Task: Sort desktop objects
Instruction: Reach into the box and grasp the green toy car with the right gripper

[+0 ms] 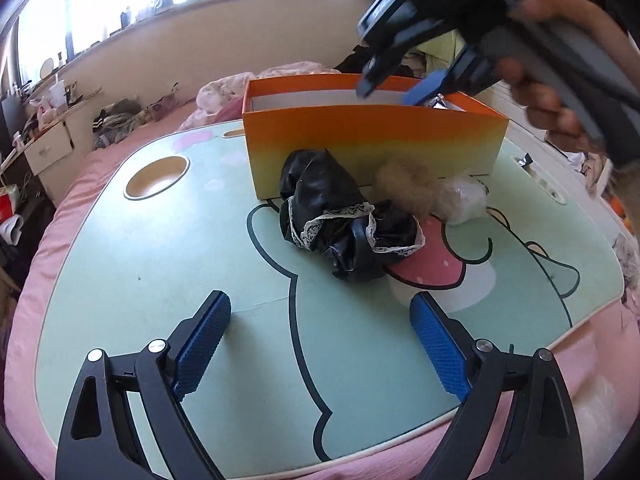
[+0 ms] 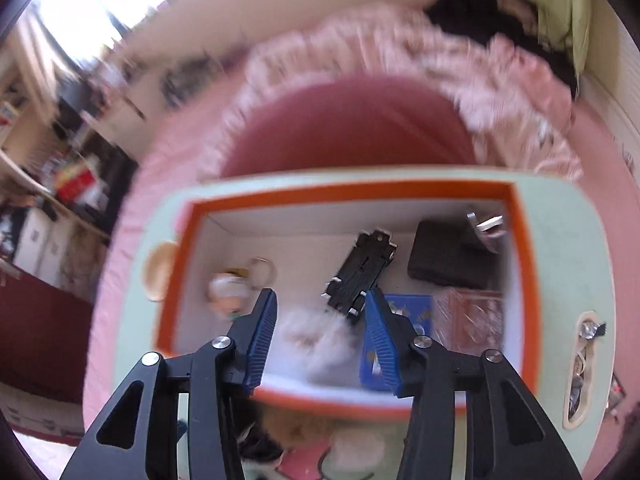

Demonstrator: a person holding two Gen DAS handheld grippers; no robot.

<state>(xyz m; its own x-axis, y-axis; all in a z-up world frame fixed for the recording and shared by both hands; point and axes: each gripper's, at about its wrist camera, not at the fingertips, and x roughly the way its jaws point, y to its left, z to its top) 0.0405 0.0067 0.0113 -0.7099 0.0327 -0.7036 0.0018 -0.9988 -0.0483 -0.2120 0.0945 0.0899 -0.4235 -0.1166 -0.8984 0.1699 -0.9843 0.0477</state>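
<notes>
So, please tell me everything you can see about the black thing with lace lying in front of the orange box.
The black thing with lace is a crumpled bundle of glossy black fabric, edged with white lace trim. It lies loose on the green cartoon table, its upper end against the front wall of the orange box. No gripper touches it.

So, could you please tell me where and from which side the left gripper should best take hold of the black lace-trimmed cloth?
Probably from above, on the raised middle of the black cloth, across its lace-edged fold. It lies crumpled in a loose heap on the table, touching the orange box behind, so a sideways approach looks blocked there. The left gripper is open and aimed at it.
</notes>
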